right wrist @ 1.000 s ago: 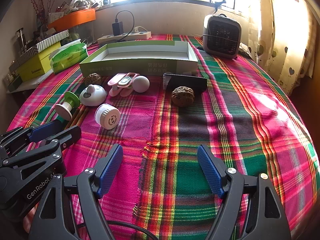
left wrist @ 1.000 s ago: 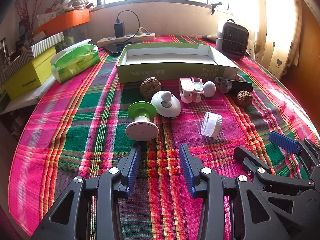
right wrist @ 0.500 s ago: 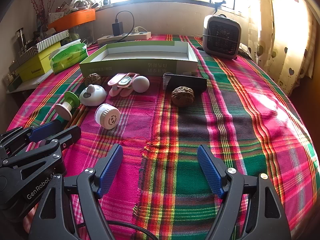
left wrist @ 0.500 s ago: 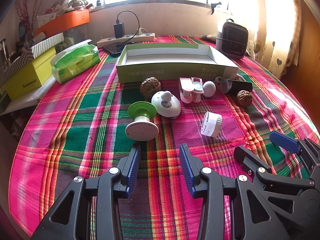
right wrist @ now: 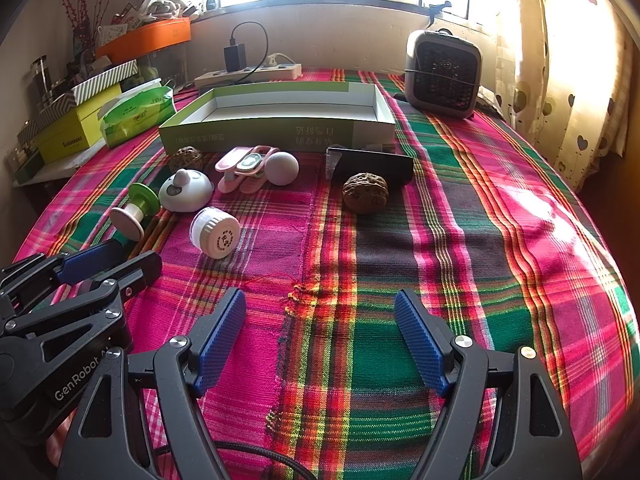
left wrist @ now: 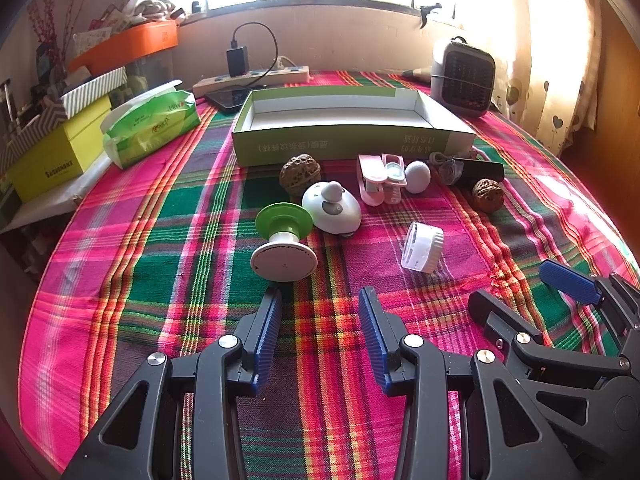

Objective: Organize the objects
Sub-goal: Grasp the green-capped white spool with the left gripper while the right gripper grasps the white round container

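Small objects lie in front of an empty green-and-white box (left wrist: 352, 146) (right wrist: 276, 134): a green-and-white spool (left wrist: 283, 240) (right wrist: 134, 212), a white dome gadget (left wrist: 331, 208) (right wrist: 186, 191), two walnuts (left wrist: 300, 172) (left wrist: 487, 195) (right wrist: 365, 193), a pink clip (left wrist: 378, 180) (right wrist: 244, 168), a grey egg (left wrist: 418, 176) (right wrist: 282, 168), a white cap (left wrist: 422, 247) (right wrist: 215, 233) and a black case (left wrist: 478, 170) (right wrist: 370, 162). My left gripper (left wrist: 320, 334) (right wrist: 108, 258) is open and empty, just short of the spool. My right gripper (right wrist: 320, 338) (left wrist: 520, 292) is open and empty over bare cloth.
A plaid cloth (right wrist: 480, 240) covers the round table. A small heater (right wrist: 442, 74) stands at the back right. A tissue pack (left wrist: 150, 122), yellow boxes (left wrist: 56, 152), a power strip (left wrist: 256, 78) and a phone (left wrist: 228, 98) sit at the back left.
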### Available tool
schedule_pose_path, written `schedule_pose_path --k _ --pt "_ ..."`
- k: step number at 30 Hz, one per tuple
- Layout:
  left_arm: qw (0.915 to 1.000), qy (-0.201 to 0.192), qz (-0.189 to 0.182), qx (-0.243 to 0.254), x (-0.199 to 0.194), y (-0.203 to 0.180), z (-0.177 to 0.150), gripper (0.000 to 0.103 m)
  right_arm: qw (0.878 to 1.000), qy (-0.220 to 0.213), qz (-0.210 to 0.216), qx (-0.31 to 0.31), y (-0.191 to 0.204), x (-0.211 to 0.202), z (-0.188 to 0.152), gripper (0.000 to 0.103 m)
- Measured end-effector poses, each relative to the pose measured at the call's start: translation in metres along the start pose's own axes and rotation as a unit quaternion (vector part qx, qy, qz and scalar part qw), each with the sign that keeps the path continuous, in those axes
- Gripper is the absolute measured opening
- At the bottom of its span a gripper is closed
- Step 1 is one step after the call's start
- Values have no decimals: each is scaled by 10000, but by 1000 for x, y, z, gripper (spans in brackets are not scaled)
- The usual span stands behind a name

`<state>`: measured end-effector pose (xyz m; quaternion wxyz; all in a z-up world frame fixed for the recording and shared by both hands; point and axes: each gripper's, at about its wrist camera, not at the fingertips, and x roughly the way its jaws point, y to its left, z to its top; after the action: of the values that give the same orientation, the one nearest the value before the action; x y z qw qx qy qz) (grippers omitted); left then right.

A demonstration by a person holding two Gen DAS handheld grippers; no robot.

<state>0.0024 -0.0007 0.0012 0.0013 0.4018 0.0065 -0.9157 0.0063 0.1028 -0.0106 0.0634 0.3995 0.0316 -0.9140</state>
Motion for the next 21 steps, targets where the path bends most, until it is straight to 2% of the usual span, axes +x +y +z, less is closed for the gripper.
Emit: schedule_pose_path --k 11,17,21 --pt "9994 181 -215 216 -7 6 5 38 9998 95 150 -99 0 0 -1 77" --pt "9983 180 -504 234 -14 15 -2 38 9985 143 402 -350 6 2 1 77" --pt "9977 36 -661 164 -21 23 -3 38 9963 160 655 -531 14 3 5 77"
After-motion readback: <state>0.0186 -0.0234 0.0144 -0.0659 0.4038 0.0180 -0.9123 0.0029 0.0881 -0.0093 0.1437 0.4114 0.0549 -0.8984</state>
